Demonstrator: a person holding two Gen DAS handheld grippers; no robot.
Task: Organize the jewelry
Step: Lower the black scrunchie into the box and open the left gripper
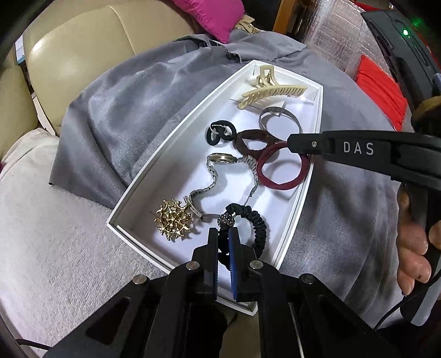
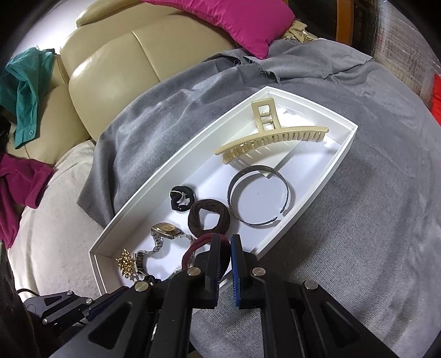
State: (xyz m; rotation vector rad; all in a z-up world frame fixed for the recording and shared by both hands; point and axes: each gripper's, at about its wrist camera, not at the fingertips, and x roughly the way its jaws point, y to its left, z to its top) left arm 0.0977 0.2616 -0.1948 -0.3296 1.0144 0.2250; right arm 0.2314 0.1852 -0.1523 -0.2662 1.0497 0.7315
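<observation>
In the white tray [image 1: 176, 148], near end, the left gripper [image 1: 222, 242] pinches the black scrunchie [image 1: 259, 228]; the right gripper [image 2: 225, 249] clamps the maroon hair tie [image 1: 278, 170]. Risk: lifting either could snag the watch [image 1: 220, 159] bracelet lying just beside and drag it.

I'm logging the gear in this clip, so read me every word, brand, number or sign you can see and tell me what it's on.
"DAS": white capitals on the side of the right hand-held gripper, seen from the left wrist camera.
Wristwatch dial in the white tray: too small and blurred to read.
Patterned beige fabric beside the pink cushion: markings not legible.
Nothing else readable in either view.
</observation>
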